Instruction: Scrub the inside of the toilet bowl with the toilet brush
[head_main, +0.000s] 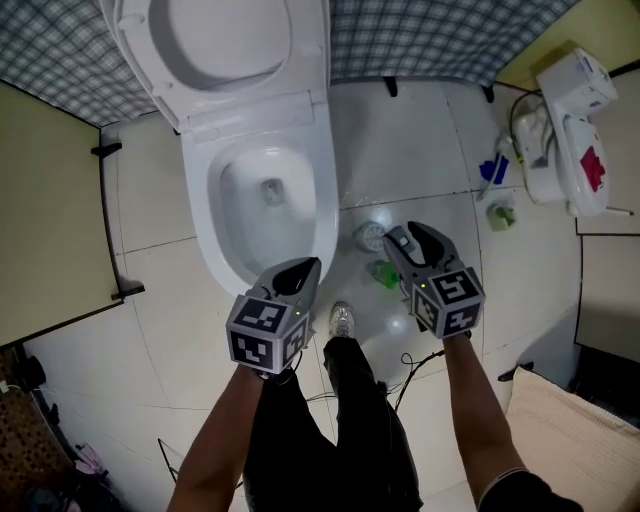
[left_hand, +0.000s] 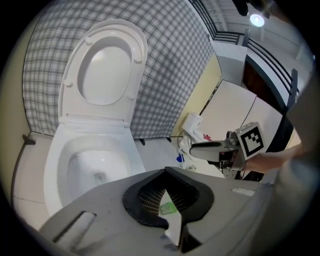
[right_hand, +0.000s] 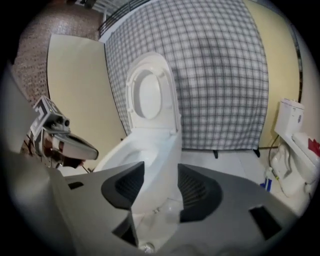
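The white toilet (head_main: 205, 255) stands with its lid (head_main: 222, 45) raised; its bowl (head_main: 265, 195) holds a little water. My left gripper (head_main: 303, 270) hovers over the bowl's near right rim with its jaws shut and nothing in them; in the left gripper view (left_hand: 165, 172) the pad tips meet. My right gripper (head_main: 411, 236) hangs over the floor tiles right of the toilet, open and empty, with a clear gap in the right gripper view (right_hand: 161, 172). Neither gripper holds a brush, and I cannot pick one out for certain.
On the tiles between the grippers lie a round metal drain (head_main: 372, 236) and a small green thing (head_main: 383, 272). A white appliance (head_main: 570, 130), a blue thing (head_main: 493, 170) and a green pot (head_main: 500, 213) sit at the right. A checked curtain (head_main: 440, 35) hangs behind.
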